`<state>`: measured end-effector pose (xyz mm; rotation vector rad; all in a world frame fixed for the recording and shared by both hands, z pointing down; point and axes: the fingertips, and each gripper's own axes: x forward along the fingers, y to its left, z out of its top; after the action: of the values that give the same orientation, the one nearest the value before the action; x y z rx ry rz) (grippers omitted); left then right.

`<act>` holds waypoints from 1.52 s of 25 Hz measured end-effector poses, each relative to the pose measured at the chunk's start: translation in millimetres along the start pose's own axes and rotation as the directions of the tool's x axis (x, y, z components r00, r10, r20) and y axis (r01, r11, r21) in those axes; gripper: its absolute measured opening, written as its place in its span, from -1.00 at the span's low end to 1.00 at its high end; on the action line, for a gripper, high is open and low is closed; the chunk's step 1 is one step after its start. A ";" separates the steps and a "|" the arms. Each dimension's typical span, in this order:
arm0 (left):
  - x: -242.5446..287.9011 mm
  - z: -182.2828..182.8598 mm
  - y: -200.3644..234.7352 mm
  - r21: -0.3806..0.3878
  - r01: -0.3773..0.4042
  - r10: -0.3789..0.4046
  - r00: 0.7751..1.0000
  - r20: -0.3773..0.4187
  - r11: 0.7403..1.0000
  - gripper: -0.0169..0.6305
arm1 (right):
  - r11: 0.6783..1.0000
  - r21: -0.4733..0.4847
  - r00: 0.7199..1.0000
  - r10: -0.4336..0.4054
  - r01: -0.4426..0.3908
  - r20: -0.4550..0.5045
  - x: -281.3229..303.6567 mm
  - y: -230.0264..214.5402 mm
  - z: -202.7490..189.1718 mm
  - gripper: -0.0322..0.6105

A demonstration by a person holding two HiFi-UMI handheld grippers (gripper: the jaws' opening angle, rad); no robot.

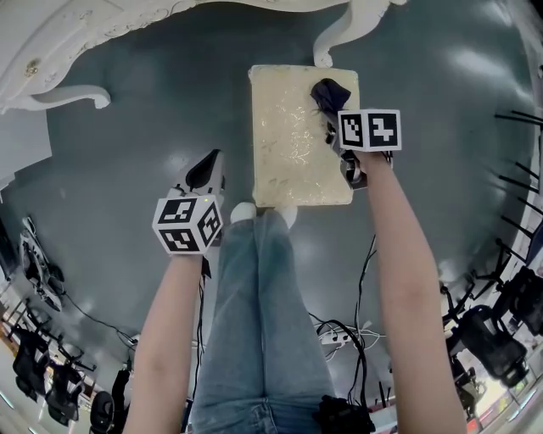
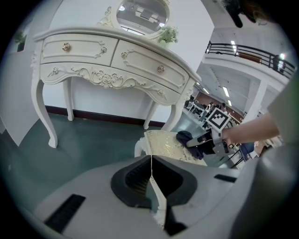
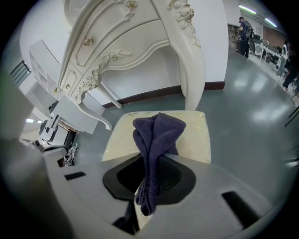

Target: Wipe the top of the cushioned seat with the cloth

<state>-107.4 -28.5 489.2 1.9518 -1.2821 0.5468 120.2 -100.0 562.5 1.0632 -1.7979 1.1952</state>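
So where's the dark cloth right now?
In the head view the cloth is pinched in the right tool, at the far right corner of the cushioned seat, near the white table leg.

Floor (image 1: 153,144): dark grey-green, glossy, with light glare. On it stands the cushioned seat (image 1: 293,153), cream patterned top, just in front of the white dressing table (image 1: 102,25). One curved table leg (image 1: 339,30) lands right at the seat's far edge. White shoes (image 1: 243,212) are at the seat's near edge. Black cables (image 1: 366,280) and a white power strip (image 1: 339,336) lie behind the person. A dark blue cloth (image 1: 329,93) is on the seat top, far right corner.
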 end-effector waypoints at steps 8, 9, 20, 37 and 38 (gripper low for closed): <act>-3.5 -1.2 5.9 -0.006 -0.008 0.008 1.000 0.003 1.000 -0.93 | 0.999 -0.015 0.999 0.039 -0.039 -0.009 12.3 28.8 3.1 -0.77; -4.2 -1.0 6.3 -0.007 -0.009 0.009 1.000 0.005 1.000 -0.93 | 0.999 -0.015 0.999 0.042 -0.042 -0.009 13.1 31.3 3.5 -0.77; -6.7 0.5 12.0 -0.010 -0.017 0.017 1.000 0.014 1.000 -0.93 | 0.997 -0.033 0.998 0.067 -0.068 -0.020 22.8 54.9 5.5 -0.77; -17.4 -2.2 32.7 -0.035 -0.042 0.043 0.999 0.028 0.999 -0.93 | 0.990 -0.098 0.994 0.097 -0.101 -0.047 39.1 96.4 9.9 -0.77; -18.5 -2.6 32.8 -0.037 -0.044 0.045 0.999 0.030 0.998 -0.93 | 0.989 -0.101 0.994 0.100 -0.105 -0.048 39.3 98.8 9.8 -0.77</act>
<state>-144.8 -23.3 489.4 1.9122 -1.3480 0.5136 13.5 -95.9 559.6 0.8892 -1.8786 1.1632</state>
